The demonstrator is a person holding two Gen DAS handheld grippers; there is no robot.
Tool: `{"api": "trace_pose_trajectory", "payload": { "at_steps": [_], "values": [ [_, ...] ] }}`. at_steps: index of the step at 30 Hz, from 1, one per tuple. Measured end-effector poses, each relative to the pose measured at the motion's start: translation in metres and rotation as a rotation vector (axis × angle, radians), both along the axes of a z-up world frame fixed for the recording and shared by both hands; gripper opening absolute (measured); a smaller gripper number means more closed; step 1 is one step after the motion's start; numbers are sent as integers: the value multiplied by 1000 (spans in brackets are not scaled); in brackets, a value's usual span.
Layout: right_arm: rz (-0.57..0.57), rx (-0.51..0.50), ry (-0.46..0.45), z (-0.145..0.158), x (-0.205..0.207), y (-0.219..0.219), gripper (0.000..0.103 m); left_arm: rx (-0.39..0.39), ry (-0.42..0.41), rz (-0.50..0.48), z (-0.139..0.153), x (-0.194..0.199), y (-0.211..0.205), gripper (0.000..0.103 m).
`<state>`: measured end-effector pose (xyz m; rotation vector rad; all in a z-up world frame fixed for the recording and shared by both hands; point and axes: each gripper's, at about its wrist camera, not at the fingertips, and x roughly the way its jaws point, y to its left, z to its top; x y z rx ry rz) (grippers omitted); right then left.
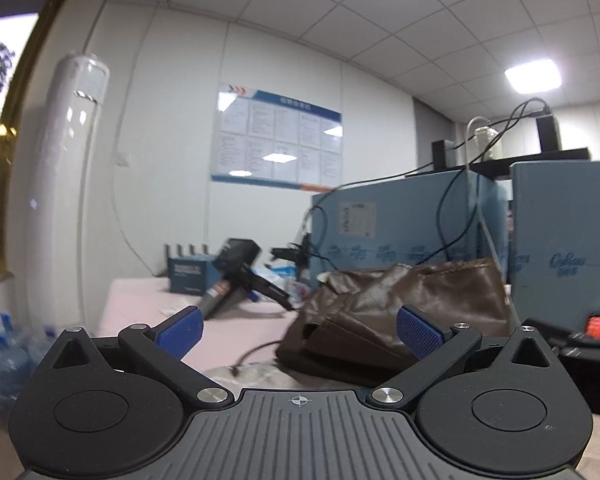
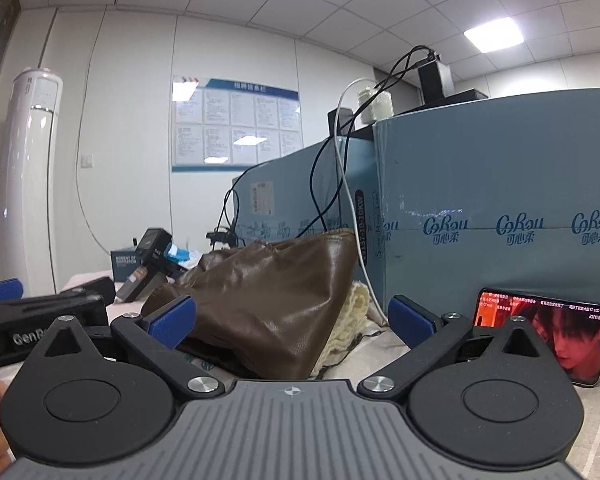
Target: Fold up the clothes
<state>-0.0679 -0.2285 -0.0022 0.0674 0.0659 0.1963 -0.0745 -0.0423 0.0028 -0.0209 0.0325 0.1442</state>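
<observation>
A brown leather-like garment (image 1: pixel 400 304) lies crumpled in a heap on the table, leaning toward the blue boxes; it also shows in the right wrist view (image 2: pixel 276 292). A cream knitted cloth (image 2: pixel 352 320) lies under its right side. My left gripper (image 1: pixel 299 334) is open and empty, a little short of the heap, its right pad (image 1: pixel 418 330) in front of the garment. My right gripper (image 2: pixel 292 320) is open and empty, just in front of the heap. The left gripper's body (image 2: pixel 40 320) shows at the left of the right wrist view.
Large blue cartons (image 2: pixel 500 208) stand behind the heap with cables (image 2: pixel 340 168) hanging over them. A phone (image 2: pixel 548 336) with a lit screen leans on the carton at right. A black handheld device (image 1: pixel 236 276) and a small blue box (image 1: pixel 190 276) lie at back left. The table (image 1: pixel 140 308) has a pale pink cover.
</observation>
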Motion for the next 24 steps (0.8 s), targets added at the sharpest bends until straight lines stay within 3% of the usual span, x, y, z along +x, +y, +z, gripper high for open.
{"api": "trace_pose_trajectory", "payload": {
  "at_steps": [13, 24],
  "values": [
    [9, -19, 28, -2, 5, 3, 103, -28, 10, 10, 0, 5, 5, 103],
    [10, -34, -5, -1, -1, 6, 103, -33, 19, 41, -1, 6, 8, 103]
  ]
}}
